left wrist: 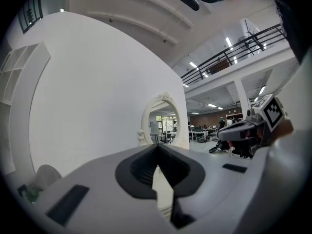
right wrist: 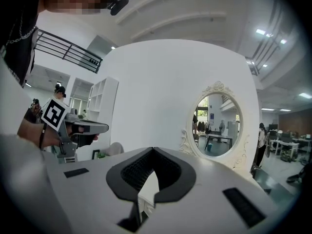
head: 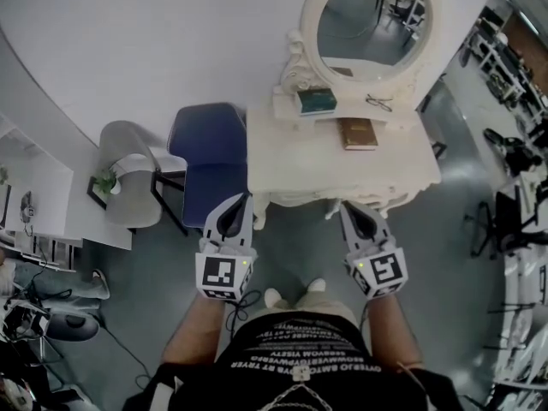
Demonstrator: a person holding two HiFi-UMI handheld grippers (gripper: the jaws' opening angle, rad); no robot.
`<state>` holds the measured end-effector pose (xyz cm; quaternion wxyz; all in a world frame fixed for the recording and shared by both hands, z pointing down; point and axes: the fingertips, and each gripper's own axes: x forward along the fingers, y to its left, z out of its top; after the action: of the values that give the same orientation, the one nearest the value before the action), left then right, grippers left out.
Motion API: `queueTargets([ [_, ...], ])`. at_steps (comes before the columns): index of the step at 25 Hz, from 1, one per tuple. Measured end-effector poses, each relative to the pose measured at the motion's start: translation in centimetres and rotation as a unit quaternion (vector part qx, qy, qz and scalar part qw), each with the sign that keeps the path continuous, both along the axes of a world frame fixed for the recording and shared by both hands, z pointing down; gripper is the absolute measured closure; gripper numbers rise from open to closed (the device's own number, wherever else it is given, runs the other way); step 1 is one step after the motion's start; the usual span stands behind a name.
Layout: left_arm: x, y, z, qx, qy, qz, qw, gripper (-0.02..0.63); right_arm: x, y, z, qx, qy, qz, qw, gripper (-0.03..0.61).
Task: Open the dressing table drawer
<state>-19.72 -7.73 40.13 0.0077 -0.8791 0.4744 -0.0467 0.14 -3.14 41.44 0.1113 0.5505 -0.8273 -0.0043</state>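
Note:
The white dressing table (head: pixel 291 161) with its oval mirror (head: pixel 372 20) stands against the wall ahead of me. Its front edge (head: pixel 300 199) faces me, and from above I cannot make out the drawer. My left gripper (head: pixel 242 197) is level at the table's front left corner, jaws shut on nothing. My right gripper (head: pixel 347 205) is just before the front edge further right, also shut and empty. In the left gripper view the closed tips (left wrist: pixel 157 145) point at the mirror (left wrist: pixel 163 123). In the right gripper view the closed tips (right wrist: pixel 153 148) sit over the table's white front (right wrist: pixel 146 194).
On the tabletop lie a teal box (head: pixel 316 101), a brown book (head: pixel 357 133) and a pair of glasses (head: pixel 379 103). A blue chair (head: pixel 208 148) stands close against the table's left side, with a grey chair (head: pixel 128 174) and a small plant (head: pixel 104 181) beyond it.

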Motion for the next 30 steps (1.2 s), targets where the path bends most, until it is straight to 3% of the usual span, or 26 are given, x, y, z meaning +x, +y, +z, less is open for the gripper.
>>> queueTargets([
  [15,-2.0,-0.1,1.6,-0.021,-0.010,-0.024,0.9994,0.611,0.1,-0.8,0.5,-0.007,-0.030,-0.001,1.000,0.575],
  [30,1.5,-4.2,2.8,-0.039,-0.016,-0.026,0.9988,0.611,2.7,-5.3,2.0,-0.014,-0.043,-0.009,0.999,0.575],
])
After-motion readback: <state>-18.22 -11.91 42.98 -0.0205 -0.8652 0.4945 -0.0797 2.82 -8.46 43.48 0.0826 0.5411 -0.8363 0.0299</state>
